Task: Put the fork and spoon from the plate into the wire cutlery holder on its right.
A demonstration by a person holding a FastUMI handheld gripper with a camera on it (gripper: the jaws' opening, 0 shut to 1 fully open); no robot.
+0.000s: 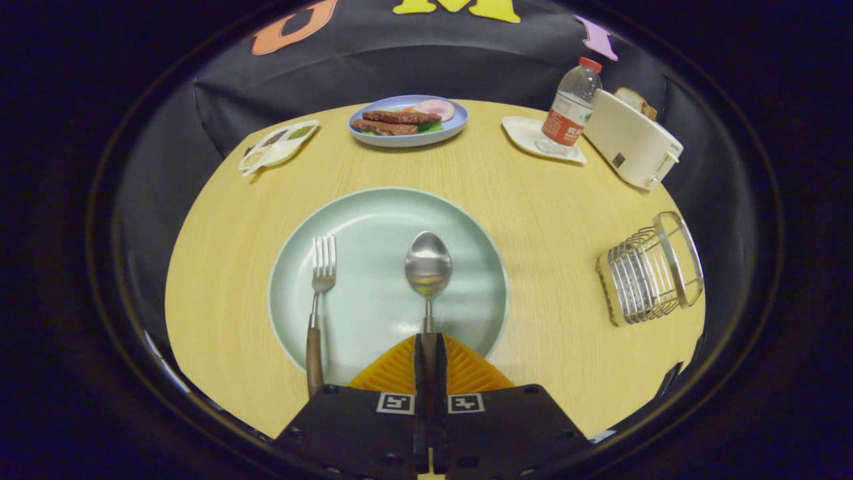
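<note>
The round pale-wood bench (533, 207) has open surface on both sides of the large pale green round plate (373, 220) at the frame's centre, and a bare stretch runs from the plate to the silver wire cutlery holder (650, 270) at the right, close to the bench edge. The tool (427, 347), at the bottom centre, is clenched on the handle of the silver metal spoon (428, 263), whose bowl lies on the plate just ahead of the fingers. The silver fork with a brown wooden handle (322, 280) lies left of the spoon, its handle crossing the plate's near rim. At the far edge stand a blue plate of food (408, 119), a white sectioned dish (278, 145), a clear plastic bottle with a red label (570, 110) whose writing is too small to read, and a white toaster (630, 140).
</note>
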